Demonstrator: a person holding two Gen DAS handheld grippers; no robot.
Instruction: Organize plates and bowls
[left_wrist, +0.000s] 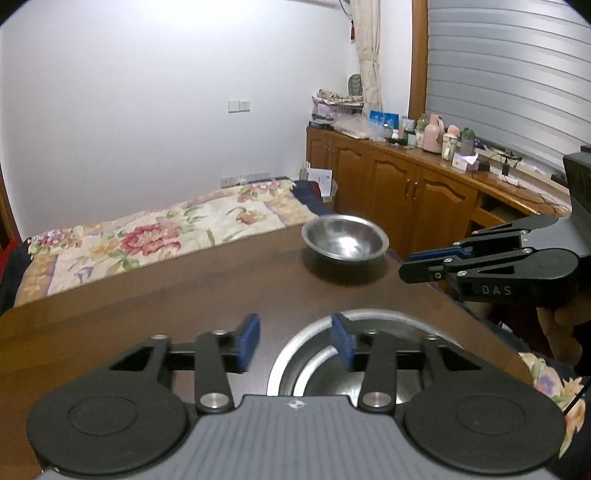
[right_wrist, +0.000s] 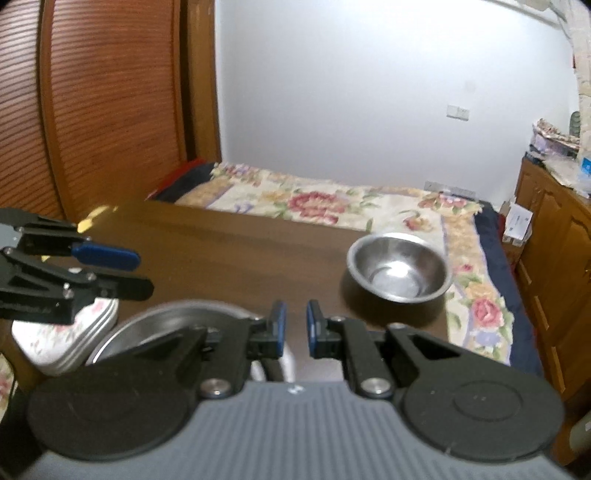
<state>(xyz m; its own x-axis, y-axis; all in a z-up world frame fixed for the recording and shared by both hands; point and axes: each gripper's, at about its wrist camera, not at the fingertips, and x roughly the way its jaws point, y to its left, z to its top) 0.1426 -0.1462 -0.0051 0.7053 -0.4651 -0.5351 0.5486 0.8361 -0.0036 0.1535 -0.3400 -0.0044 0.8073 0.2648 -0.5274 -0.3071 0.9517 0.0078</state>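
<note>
Left wrist view: dark brown wooden table (left_wrist: 147, 295) carries a steel plate (left_wrist: 406, 325) near, a round steel bowl (left_wrist: 345, 240) far right. Left gripper (left_wrist: 295, 338) gapes empty; right gripper (left_wrist: 424, 264), nearly closed, holds nothing. A careless sweep could knock the edge-perched bowl off.

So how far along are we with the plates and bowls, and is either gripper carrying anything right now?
Partly done. A steel plate lies flat on the brown table, beside a stack of floral plates. Nothing is in hand: the left gripper is open above the steel plate's rim, and the right gripper is shut on nothing. Still left: the steel bowl, alone at the table's far corner.
</note>
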